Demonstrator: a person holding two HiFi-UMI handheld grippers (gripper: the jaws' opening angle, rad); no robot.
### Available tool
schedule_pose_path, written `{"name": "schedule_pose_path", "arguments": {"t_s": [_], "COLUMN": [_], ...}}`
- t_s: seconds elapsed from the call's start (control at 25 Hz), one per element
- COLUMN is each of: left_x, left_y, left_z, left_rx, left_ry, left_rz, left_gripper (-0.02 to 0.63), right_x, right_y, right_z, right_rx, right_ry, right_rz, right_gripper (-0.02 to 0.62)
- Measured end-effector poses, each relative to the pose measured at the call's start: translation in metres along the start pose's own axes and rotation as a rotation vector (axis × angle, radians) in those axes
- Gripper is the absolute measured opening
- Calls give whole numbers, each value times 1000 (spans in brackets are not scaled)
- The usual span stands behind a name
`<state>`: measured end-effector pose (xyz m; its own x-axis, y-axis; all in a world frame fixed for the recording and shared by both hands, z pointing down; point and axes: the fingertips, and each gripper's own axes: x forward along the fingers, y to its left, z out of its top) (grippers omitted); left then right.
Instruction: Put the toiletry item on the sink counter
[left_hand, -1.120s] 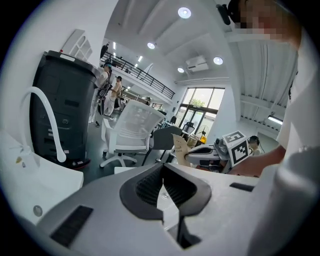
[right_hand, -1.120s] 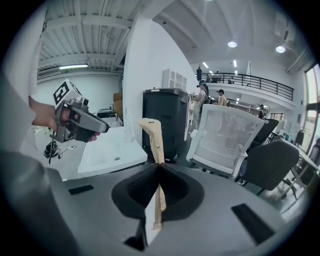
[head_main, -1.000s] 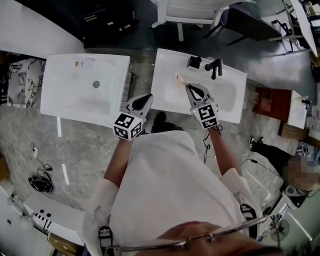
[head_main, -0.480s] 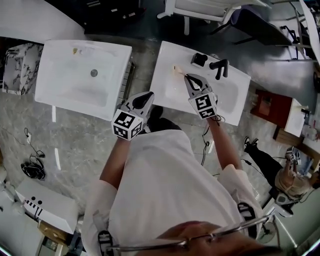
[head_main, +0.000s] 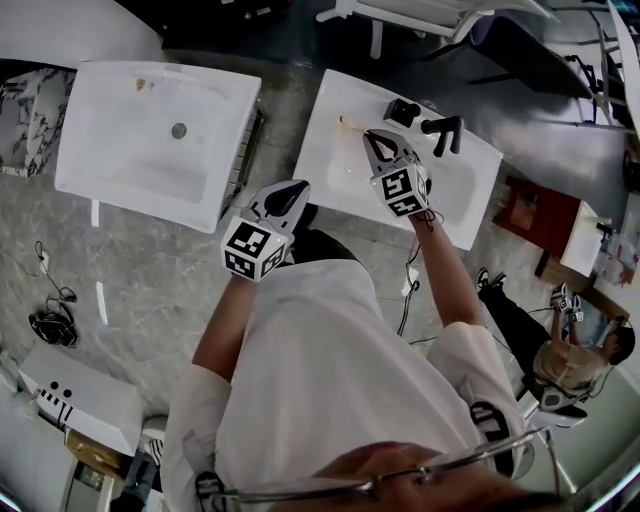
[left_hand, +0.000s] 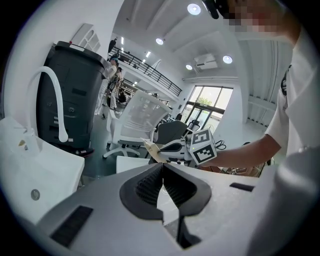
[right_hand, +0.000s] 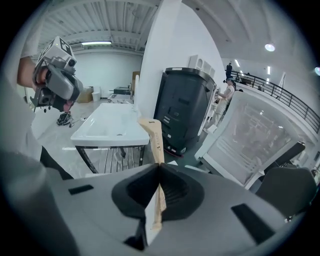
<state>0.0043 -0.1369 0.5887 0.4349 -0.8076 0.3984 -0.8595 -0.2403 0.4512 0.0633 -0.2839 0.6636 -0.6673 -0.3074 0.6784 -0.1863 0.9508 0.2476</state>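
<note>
Closest to the person's body, the left gripper (left_hand: 162, 170) has its jaws pressed together with nothing between them. Farther out, the right gripper (right_hand: 159, 167) is clamped on the thin beige toiletry item (right_hand: 154, 137), which juts out past the jaw tips, over the back left of the white sink counter (head_main: 320, 150), near the black faucet (head_main: 440, 128).

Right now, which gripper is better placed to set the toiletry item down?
Right: the right gripper is shut on the toiletry item above the sink counter; the left gripper is shut, empty.
</note>
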Motion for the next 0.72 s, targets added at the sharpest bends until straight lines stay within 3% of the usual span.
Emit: {"name": "schedule_pose_path", "arguments": {"t_s": [0.72], "left_x": [12], "left_y": [15], "left_z": [-12], "left_rx": [-59], "left_ry": [2], "left_rz": [46], "left_gripper": [5], "right_x": [97], "right_y": [-9], "right_z": [-47], "right_rx": [-94], "right_ry": [118], "right_rz": [42], "right_gripper": [11]}}
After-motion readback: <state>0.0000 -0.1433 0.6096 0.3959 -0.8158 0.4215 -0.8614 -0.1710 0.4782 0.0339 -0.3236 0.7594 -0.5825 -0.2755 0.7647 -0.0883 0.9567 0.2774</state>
